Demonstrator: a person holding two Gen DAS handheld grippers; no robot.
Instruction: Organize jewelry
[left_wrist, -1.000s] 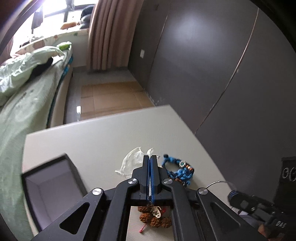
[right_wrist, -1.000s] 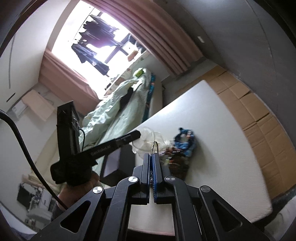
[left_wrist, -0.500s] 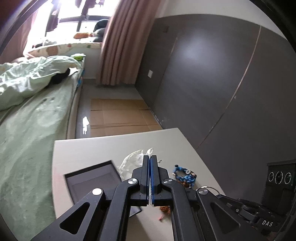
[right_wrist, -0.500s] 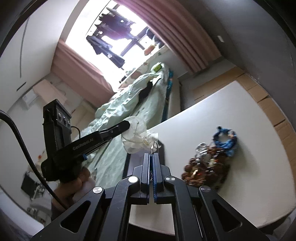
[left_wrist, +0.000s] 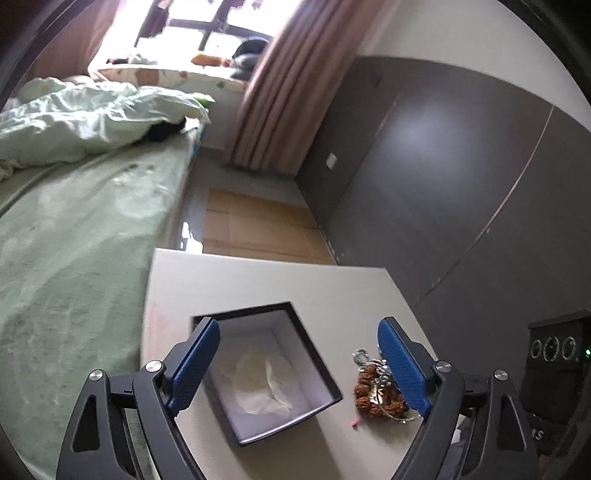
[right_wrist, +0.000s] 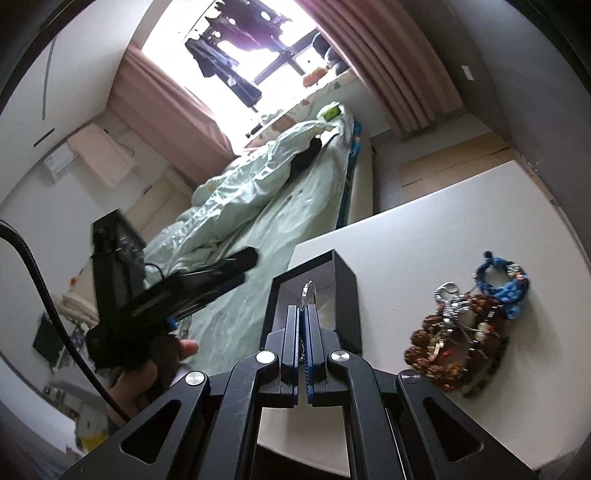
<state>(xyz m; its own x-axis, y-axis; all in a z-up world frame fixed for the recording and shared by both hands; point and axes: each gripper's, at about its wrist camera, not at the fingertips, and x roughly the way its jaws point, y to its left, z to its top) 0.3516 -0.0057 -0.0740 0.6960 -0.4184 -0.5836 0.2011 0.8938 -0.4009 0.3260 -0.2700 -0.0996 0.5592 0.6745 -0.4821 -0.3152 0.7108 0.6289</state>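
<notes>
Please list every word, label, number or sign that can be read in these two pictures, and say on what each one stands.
No text reads in full.
"AS": white letters, cut off, on the black device body at the lower right of the left wrist view.
Print on the black left hand-held gripper in the right wrist view: too blurred to read.

White table (left_wrist: 258, 280); black box (left_wrist: 317, 365); jewelry pile (right_wrist: 458, 339).

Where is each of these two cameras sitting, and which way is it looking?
Left wrist: on the left gripper, looking down at the black box with a clear bag inside; jaws opening, nothing between them.
Right wrist: on the right gripper, shut on a thin chain; the left hand shows.
Shared: box, bead pile, table, bed.
</notes>
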